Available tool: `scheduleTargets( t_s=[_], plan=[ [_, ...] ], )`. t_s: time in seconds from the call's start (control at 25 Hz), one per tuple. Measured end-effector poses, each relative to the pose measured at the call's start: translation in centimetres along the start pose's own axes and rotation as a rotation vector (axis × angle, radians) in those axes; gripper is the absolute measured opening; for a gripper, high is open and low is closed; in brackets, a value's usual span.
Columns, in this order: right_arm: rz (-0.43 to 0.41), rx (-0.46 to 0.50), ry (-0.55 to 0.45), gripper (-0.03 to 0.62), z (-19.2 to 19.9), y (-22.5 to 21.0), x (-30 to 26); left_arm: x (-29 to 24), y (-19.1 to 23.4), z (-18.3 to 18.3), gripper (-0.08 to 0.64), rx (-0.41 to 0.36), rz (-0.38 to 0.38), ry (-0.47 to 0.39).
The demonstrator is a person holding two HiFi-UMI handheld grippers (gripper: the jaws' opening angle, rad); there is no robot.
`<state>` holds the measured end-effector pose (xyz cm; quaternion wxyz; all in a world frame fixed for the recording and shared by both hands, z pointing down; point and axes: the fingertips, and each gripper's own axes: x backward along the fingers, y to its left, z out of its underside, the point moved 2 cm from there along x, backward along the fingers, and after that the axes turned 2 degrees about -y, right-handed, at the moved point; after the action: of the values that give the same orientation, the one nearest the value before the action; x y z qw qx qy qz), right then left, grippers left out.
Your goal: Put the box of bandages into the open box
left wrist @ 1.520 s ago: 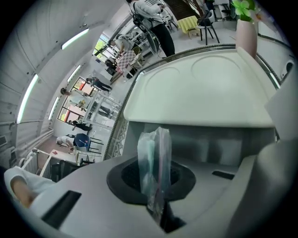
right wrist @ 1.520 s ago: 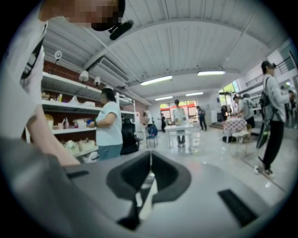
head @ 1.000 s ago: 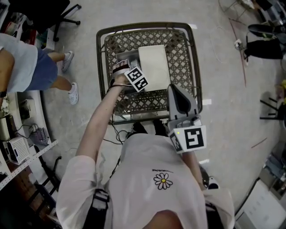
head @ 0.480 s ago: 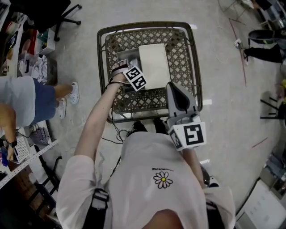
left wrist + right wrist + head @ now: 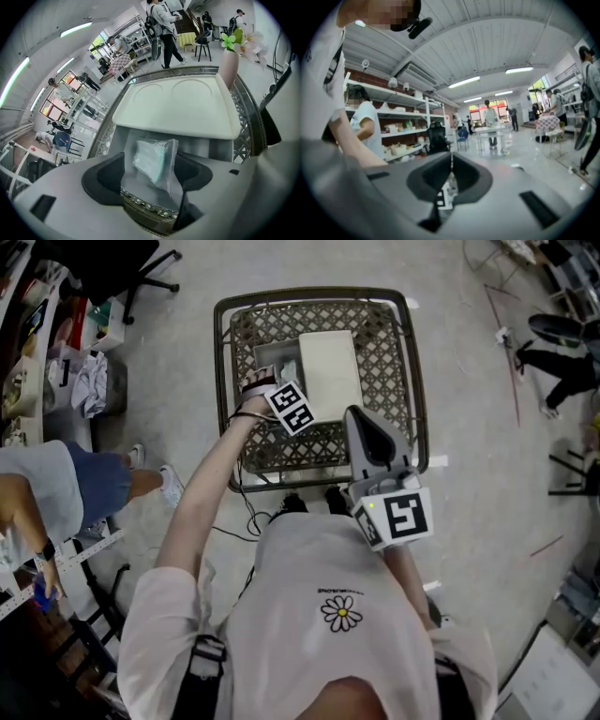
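while the left gripper reached over the near wall of the open box, its jaws stood as wide apart as they go and pressed on nothing. between them, inside the grey box, sat the box of bandages, a pale teal packet in a clear plastic bag, tilted with its top leaning towards the far side. the bag's loose edge ran close along the right-hand jaw; whether it touched the pad could not be told. the left-hand jaw was clear of it.

the box's white lid stood swung back over the far side, with two shallow round hollows in its face. the box rested on a table with a metal lattice top and a dark rim. in the left gripper view a pink vase with flowers stood just past the lid's far right corner.

from the head view the person's left arm stretched out to the box, the gripper's marker cube just above the lattice near the box's corner. the right gripper was held back near the person's chest, over the table's near edge and well apart from the box. its jaws were closed to a thin seam with nothing between them.
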<state>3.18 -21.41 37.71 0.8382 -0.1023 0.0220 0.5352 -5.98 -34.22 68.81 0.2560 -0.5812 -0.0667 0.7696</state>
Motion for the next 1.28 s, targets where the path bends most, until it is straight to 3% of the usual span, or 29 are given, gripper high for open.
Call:
scheduleTargets(
  t_s=[0.24,0.8,1.04,1.16,1.28],
  plan=[
    [-0.055,0.006,-0.012,0.032,-0.3,1.7,-0.3,2.0,-0.1,0.2,0.327,0.025,-0.02,-0.027],
    [-0.131,0.018,-0.043,0.032,-1.1,4.3,-0.5,6.5,1.4,-0.4,0.327,0.185,-0.034,-0.107],
    [-0.144,0.026,-0.058,0.032,-1.6,4.4,-0.5,9.9,6.0,-2.1,0.327,0.358,-0.083,-0.212],
    [-0.153,0.031,-0.062,0.032,-1.7,4.5,-0.5,12.8,9.4,-3.3,0.324,0.495,-0.136,-0.281],
    [-0.163,0.031,-0.062,0.032,-1.9,4.7,-0.5,16.0,12.1,-4.1,0.255,0.617,-0.19,-0.351]
  ],
)
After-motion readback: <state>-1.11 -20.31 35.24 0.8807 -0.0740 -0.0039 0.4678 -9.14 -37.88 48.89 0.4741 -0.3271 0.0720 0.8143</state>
